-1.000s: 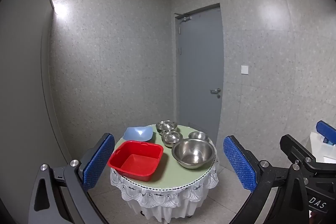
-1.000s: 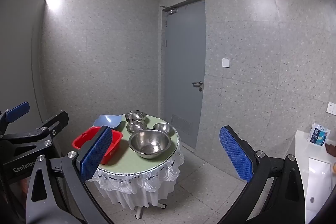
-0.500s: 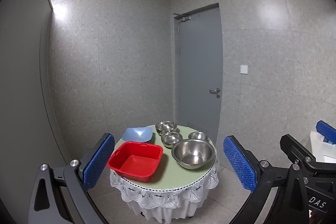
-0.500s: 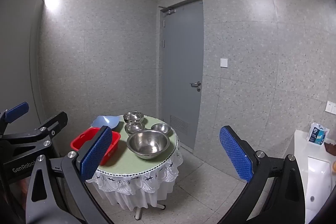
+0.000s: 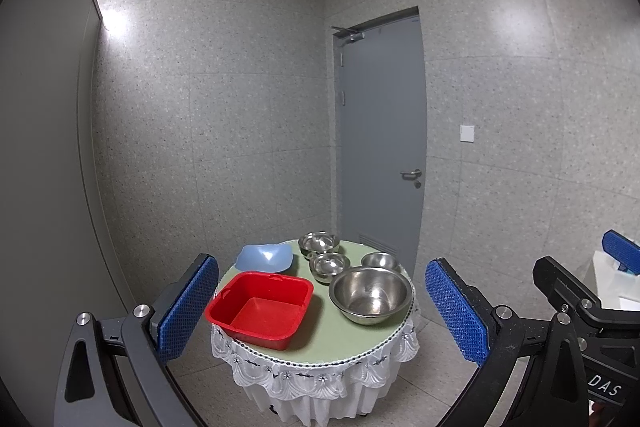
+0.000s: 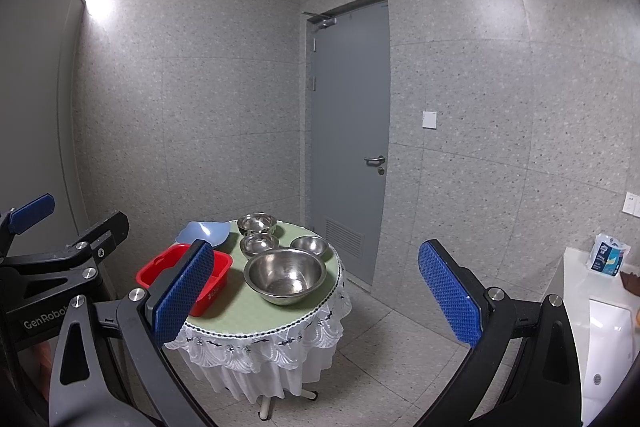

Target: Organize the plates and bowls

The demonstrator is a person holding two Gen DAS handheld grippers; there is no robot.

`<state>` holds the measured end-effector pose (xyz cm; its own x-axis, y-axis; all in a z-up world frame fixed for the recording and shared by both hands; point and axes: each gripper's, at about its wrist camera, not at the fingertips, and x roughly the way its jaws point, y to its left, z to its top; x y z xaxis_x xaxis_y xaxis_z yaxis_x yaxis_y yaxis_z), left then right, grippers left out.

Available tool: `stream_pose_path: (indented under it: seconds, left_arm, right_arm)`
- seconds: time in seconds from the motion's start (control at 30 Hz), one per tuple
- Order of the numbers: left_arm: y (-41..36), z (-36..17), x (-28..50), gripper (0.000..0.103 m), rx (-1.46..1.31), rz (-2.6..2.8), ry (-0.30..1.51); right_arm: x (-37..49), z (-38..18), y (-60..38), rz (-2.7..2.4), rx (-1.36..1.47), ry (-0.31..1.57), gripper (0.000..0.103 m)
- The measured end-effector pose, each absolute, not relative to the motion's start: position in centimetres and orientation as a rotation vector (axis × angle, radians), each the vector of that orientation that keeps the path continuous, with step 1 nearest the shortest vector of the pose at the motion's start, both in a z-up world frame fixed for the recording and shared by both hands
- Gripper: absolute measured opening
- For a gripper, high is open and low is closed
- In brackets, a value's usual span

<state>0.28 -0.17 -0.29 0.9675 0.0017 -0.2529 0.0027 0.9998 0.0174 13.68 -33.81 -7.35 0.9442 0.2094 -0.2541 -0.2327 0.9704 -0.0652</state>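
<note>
The bench (image 5: 320,343) is small, round and cloth-draped, so a shove near its edge could tip it or drag the cloth. The red tub (image 5: 260,307) overhangs the near edge and may slide off if nudged. The big bowl (image 5: 371,294) is slick steel; a thin rim pinch could slip. Three small bowls (image 5: 329,263) and the blue dish (image 5: 264,257) crowd the back, easy to knock. Both the left gripper (image 5: 320,311) and right gripper (image 6: 316,287) hang well short, fingers wide apart, empty.
</note>
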Motion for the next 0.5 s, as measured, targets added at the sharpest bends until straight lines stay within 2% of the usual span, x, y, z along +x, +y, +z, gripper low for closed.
stream_pose_path:
  seconds: [0.5]
  left_arm:
    - [-0.22,-0.18,0.42,0.102,0.016,0.004,0.258]
  right_arm:
    - [13.86,-7.71,-33.41,0.228,-0.094,0.251,0.103]
